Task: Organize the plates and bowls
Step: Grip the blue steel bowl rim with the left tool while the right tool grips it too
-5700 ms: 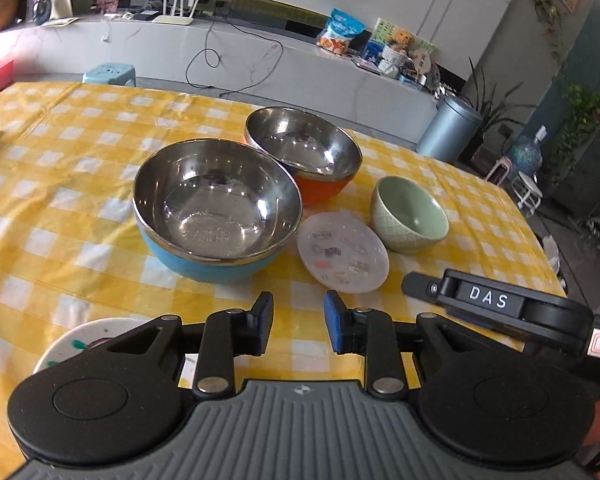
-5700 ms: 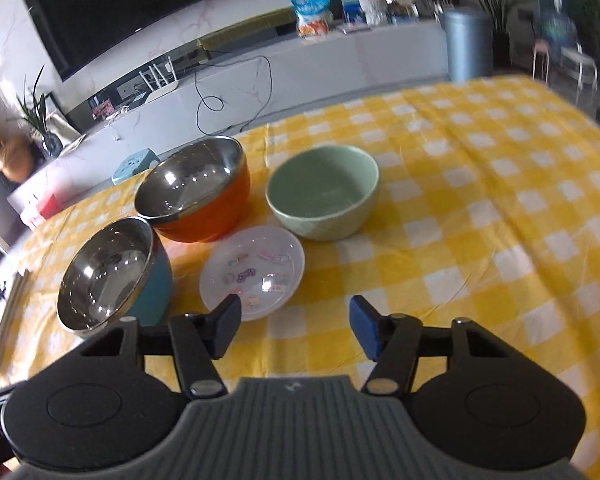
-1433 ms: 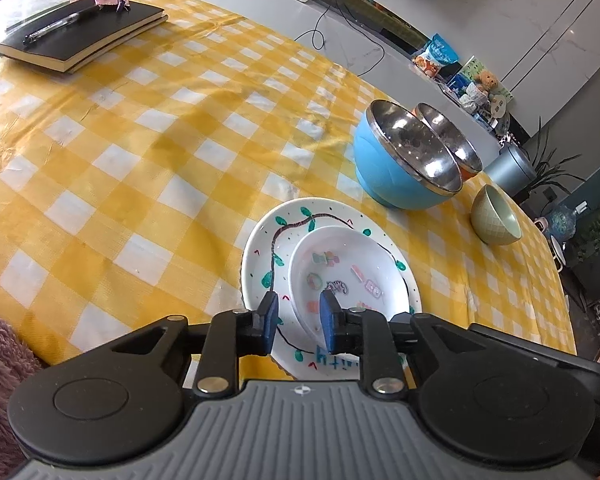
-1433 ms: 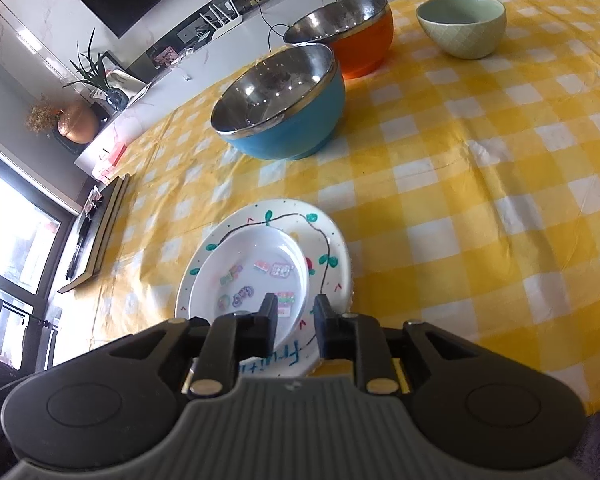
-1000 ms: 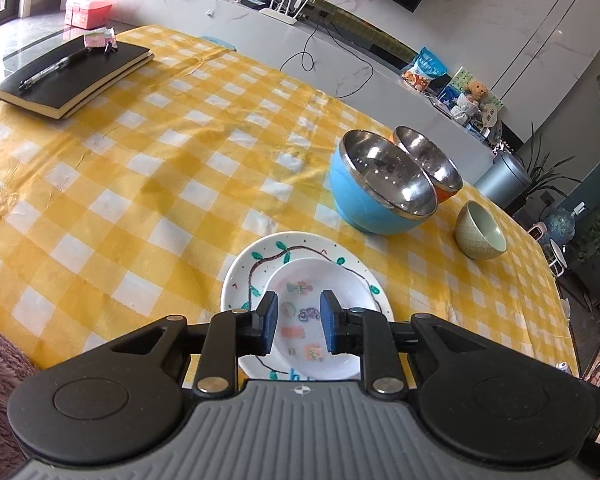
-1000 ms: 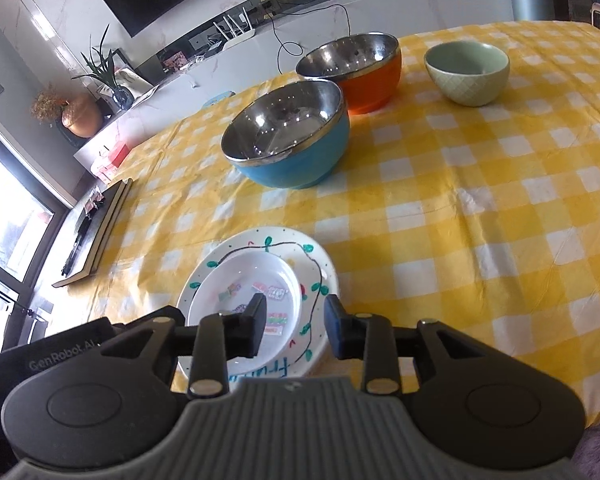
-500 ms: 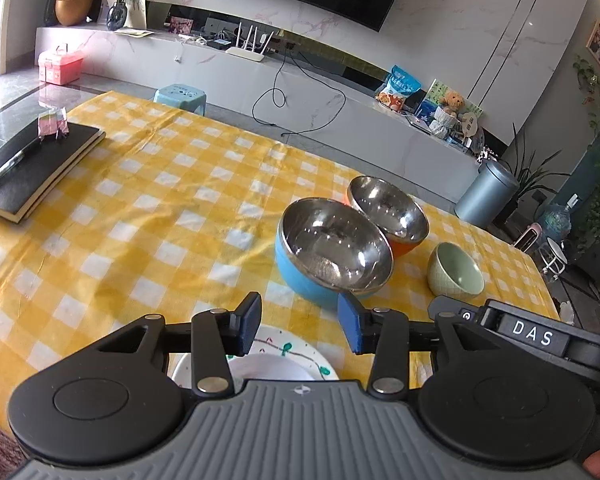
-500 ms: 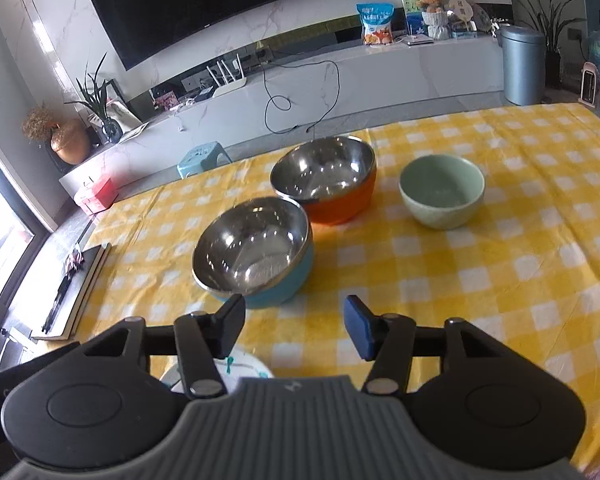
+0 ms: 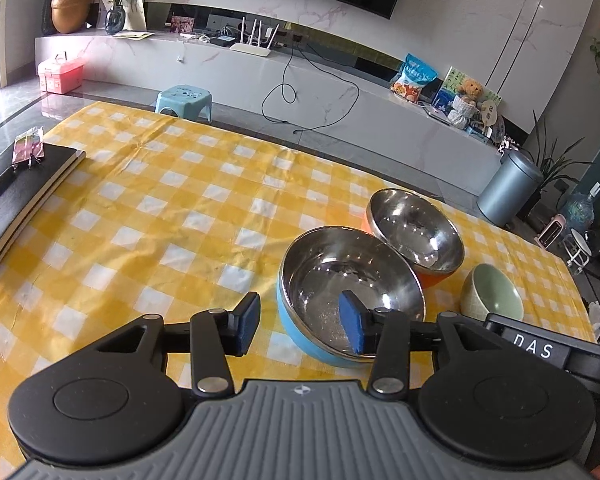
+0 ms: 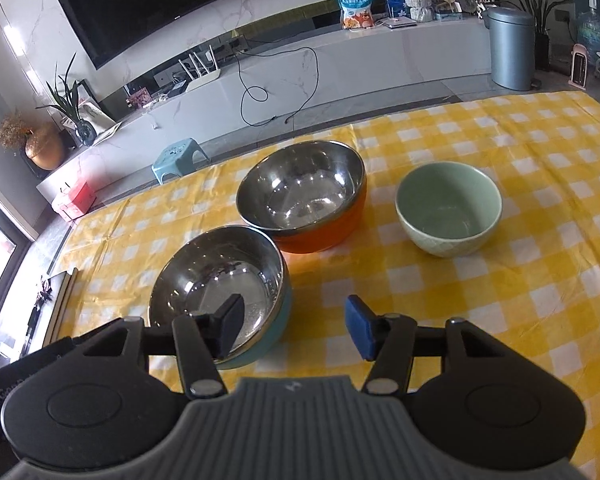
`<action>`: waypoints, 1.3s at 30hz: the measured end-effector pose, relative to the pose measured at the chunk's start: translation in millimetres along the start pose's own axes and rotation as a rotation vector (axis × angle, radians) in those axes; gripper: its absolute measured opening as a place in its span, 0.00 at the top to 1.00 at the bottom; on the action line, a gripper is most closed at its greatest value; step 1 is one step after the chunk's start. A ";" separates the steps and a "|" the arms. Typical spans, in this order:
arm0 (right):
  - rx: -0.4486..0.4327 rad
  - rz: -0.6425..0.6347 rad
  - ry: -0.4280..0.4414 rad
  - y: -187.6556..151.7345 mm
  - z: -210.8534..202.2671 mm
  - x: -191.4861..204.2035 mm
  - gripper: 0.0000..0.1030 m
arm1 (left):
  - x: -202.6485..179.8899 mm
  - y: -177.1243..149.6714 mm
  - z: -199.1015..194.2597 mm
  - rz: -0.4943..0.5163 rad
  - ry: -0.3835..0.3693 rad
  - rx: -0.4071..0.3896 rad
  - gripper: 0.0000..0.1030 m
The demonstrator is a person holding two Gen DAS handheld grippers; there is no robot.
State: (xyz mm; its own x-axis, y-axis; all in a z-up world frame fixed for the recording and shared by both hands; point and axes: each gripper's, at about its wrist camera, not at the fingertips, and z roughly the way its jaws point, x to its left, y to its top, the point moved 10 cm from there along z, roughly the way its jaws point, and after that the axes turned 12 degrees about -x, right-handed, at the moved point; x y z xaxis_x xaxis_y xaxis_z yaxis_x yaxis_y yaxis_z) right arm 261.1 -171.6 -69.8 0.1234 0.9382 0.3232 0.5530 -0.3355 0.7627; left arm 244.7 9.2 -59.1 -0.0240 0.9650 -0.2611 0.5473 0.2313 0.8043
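— Right of centre on the surface [image 9: 172, 216], left wrist view: blue bowl [image 9: 324, 276], orange bowl [image 9: 416, 232] just behind it, touching or nearly so, green bowl [image 9: 494, 292] further right, apart. Nested yet?

— Not yet. Standing singly, all three, each empty, none inside another.

— And the tools?

— Left tool [image 9: 300, 326] at bottom centre: about half open after just now opening, gripping nothing, with only the blue bowl seen beyond it. Right tool [image 10: 295, 330] much the same: half open, just been opening, holding nothing.

— Plates?

— None showing in either view. Possibly hidden beneath the tools; cannot tell.

— So how far along?

— Bowl part judged wholly undone: likely green into orange, orange into blue, or some such stack. Plate part not to be judged from these views.
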 end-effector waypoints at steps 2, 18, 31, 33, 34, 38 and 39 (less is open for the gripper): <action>0.018 0.016 -0.003 -4.2 7.6 -1.8 0.46 | 2.4 -4.2 12.0 0.010 0.006 0.019 0.49; 0.059 0.060 0.034 -22.7 38.3 -2.2 0.53 | 4.7 -28.8 51.6 0.021 -0.060 0.061 0.63; 0.072 0.054 0.066 -35.3 44.7 2.6 0.82 | -4.3 -28.3 47.5 0.053 -0.102 0.019 0.77; 0.070 0.064 0.061 -35.7 44.3 1.2 0.83 | -3.5 -28.7 47.1 0.051 -0.099 0.022 0.78; 0.071 0.071 0.062 -35.7 44.4 0.6 0.84 | -2.9 -28.9 46.9 0.051 -0.096 0.024 0.79; 0.073 0.085 0.061 -34.2 41.9 -0.9 0.87 | -0.4 -31.7 46.0 0.050 -0.087 0.037 0.83; 0.072 0.086 0.061 -33.7 40.9 -1.0 0.88 | 0.0 -32.3 44.5 0.049 -0.086 0.038 0.83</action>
State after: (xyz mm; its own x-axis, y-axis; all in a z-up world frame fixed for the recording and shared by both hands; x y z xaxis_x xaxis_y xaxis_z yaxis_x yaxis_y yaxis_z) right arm 276.0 -157.7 -118.7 0.1234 0.8986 0.4211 0.6007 -0.4055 0.6891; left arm 264.3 -3.8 -108.8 0.0743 0.9606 -0.2680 0.5773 0.1777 0.7970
